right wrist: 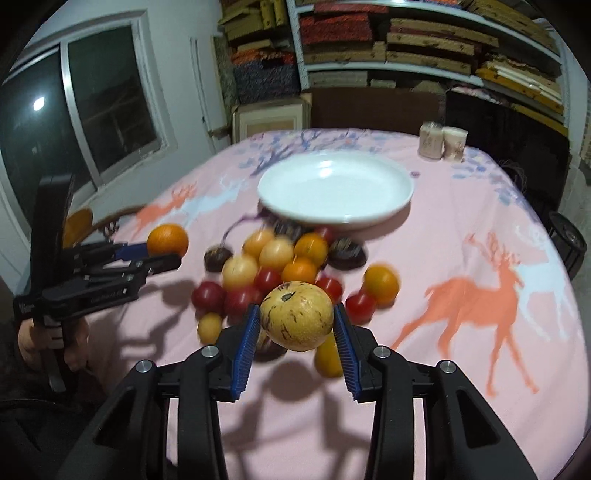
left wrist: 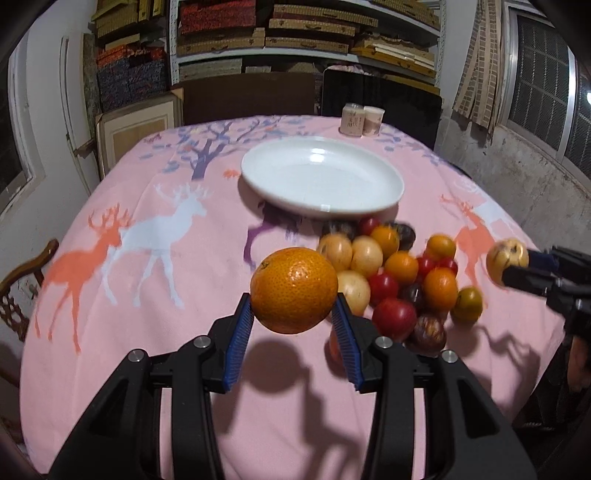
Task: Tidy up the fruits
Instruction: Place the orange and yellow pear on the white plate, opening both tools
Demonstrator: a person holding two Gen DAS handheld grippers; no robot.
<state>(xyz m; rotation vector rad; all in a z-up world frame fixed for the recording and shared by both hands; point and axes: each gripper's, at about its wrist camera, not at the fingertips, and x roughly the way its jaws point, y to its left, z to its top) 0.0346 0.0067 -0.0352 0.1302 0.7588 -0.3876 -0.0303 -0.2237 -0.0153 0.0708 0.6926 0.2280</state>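
My left gripper (left wrist: 294, 306) is shut on an orange (left wrist: 293, 290) and holds it above the pink tablecloth, left of the fruit pile (left wrist: 399, 273). It also shows at the left of the right wrist view (right wrist: 168, 254) with the orange (right wrist: 168, 239). My right gripper (right wrist: 297, 321) is shut on a yellow speckled fruit (right wrist: 297, 315) above the near side of the pile (right wrist: 288, 266). It shows at the right of the left wrist view (left wrist: 511, 267) with the yellow fruit (left wrist: 506, 256). An empty white plate (left wrist: 321, 175) (right wrist: 334, 190) lies behind the pile.
Two small pale jars (left wrist: 360, 120) (right wrist: 441, 142) stand at the table's far edge. The pile holds oranges, red, yellow and dark fruits. A wooden chair (left wrist: 22, 280) stands at the left. Shelves of boxes (left wrist: 295, 33) fill the back wall.
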